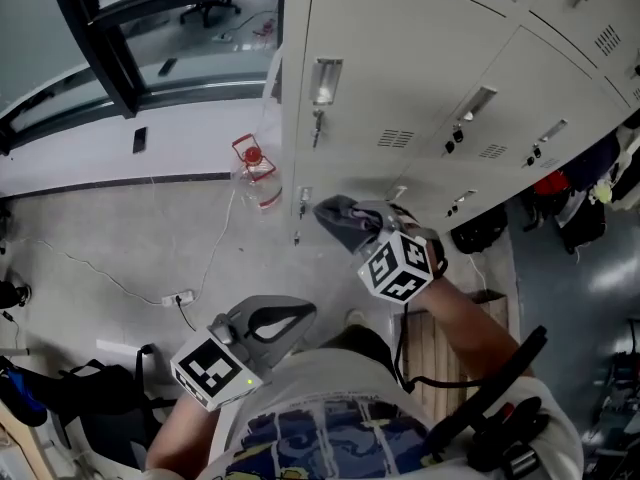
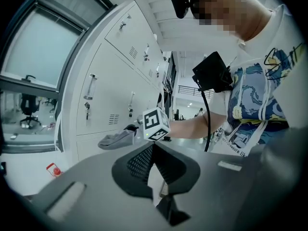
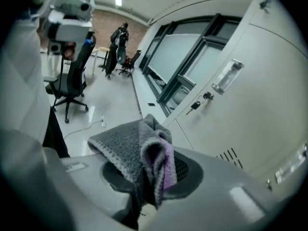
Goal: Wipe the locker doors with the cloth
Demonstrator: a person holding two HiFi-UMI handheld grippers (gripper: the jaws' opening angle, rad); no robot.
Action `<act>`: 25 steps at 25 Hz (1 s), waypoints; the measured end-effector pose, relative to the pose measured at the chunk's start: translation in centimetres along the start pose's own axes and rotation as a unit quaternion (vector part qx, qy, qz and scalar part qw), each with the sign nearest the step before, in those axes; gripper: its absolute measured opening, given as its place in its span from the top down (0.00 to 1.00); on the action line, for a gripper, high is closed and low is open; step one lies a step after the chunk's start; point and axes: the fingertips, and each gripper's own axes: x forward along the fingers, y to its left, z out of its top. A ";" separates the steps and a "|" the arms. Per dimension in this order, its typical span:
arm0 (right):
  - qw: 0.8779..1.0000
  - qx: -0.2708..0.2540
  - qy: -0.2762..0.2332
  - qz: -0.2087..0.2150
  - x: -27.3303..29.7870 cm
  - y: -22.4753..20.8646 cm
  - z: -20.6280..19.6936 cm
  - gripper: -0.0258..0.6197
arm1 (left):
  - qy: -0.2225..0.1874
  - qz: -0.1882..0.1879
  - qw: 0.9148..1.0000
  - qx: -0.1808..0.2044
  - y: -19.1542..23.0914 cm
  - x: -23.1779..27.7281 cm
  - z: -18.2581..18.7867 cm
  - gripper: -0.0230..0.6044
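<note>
My right gripper (image 1: 378, 226) is shut on a grey cloth (image 1: 340, 218) with a purple inner fold, holding it just in front of the lower locker doors (image 1: 400, 68). In the right gripper view the cloth (image 3: 132, 150) drapes over the jaws, and a pale door (image 3: 260, 109) with a handle and a key is to the right. My left gripper (image 1: 298, 315) hangs low near my body, away from the lockers, shut on nothing. In the left gripper view its jaws (image 2: 154, 147) meet at the tips, with the cloth (image 2: 115, 139) and lockers (image 2: 110, 95) beyond.
A clear water bottle (image 1: 255, 173) with a red cap stands on the floor at the lockers' left corner. A power strip (image 1: 178, 297) and cable lie on the floor. Dark bags (image 1: 565, 208) sit right of the lockers. An office chair (image 3: 70, 81) stands behind me.
</note>
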 end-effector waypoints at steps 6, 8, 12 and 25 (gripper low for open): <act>0.993 0.108 -0.032 -0.019 -6.1 4.6 -1.1 0.82 | 0.005 -0.021 1.000 0.004 -0.6 0.1 -1.7 0.96; 0.988 0.144 -0.044 -0.027 -7.9 5.5 -1.5 0.82 | 0.003 -0.027 1.000 -0.001 -0.8 0.3 -1.9 0.96; 0.975 0.202 -0.076 -0.043 -11.1 6.2 -2.1 0.83 | 0.010 -0.042 0.999 0.007 -1.5 0.9 -2.0 0.96; 0.963 0.246 -0.083 -0.075 -14.7 7.6 -3.0 0.83 | 0.026 -0.084 0.996 0.016 -2.6 2.4 -2.9 0.96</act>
